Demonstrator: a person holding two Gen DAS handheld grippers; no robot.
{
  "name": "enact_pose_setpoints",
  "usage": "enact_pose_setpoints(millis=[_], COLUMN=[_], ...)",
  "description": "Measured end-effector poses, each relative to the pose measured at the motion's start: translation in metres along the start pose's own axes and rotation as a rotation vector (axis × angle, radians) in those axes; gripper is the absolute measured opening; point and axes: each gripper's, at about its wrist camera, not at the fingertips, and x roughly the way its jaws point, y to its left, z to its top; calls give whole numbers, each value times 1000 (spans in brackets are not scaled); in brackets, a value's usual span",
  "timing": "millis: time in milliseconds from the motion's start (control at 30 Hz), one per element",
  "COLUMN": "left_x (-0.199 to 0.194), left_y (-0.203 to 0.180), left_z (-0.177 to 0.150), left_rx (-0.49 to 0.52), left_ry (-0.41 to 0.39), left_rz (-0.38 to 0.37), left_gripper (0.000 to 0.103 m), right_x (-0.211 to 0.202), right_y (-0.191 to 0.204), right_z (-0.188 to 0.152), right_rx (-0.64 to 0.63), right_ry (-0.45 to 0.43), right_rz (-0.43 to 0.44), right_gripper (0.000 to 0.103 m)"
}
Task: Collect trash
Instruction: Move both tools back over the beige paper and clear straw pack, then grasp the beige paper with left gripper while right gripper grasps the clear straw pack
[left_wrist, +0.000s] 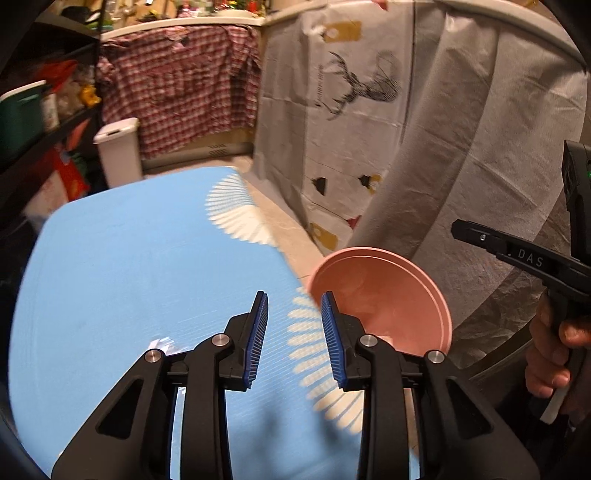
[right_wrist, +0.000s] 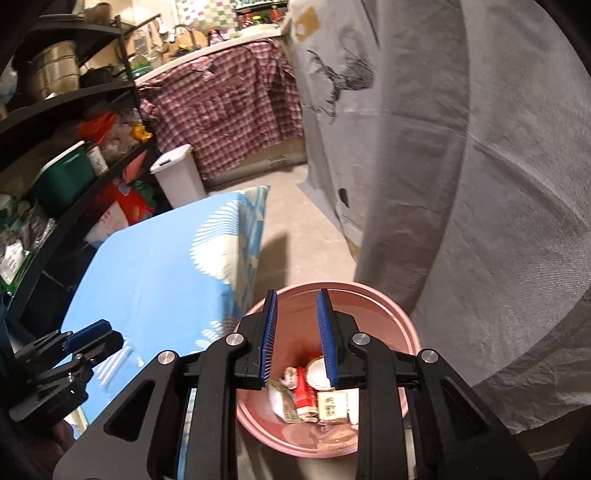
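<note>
A pink bin stands on the floor beside the blue-covered table. Inside it lies trash: a red packet, white wrappers and a round white lid. My right gripper is open and empty, hanging over the bin's mouth. My left gripper is open and empty above the table's right edge, with the pink bin just to its right. A small clear crumpled wrapper lies on the table, partly hidden behind the left gripper's left finger. The left gripper also shows in the right wrist view.
A grey cloth with a deer print hangs to the right of the bin. A white lidded bin stands on the floor behind the table. Black shelves full of goods line the left. A checked cloth hangs at the back.
</note>
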Motion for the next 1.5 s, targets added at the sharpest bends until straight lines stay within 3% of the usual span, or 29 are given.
enact_pose_setpoints(millis=[333,533,767,967,1000,1033,1067,1133,1500], left_x=[-66,-98,-94,-83,-81,-81,-80,-78,-81], left_y=[74,113,127,129,130,131,132,133,143], left_z=[-43,-79,-118,-135,-135,-136,-135,-131,-99], left_rx=[-95,-192,-253,-276,-280,-281,-281,-273,-263], left_ry=[-32,-33,40,101,108,109,109,108,28], left_rz=[165,271,320,316,309,306,302,300,341], left_gripper=[30,38,39,39,38,30,14,7,4], right_x=[-16,-7,2,10,12,14,16,20,63], right_y=[62,104,149,170,173,176,178,182,194], right_z=[-9,-25,-51,-67,-69,-71,-73,-76,-82], right_rx=[-77,-130,-209,-258,-264,-270,-275,-283,-286], right_ry=[-21,21,69,100,105,111,117,127,204], right_rz=[117,188,250,269,272,274,276,279,281], right_gripper=[21,21,21,21,21,22,22,22,23])
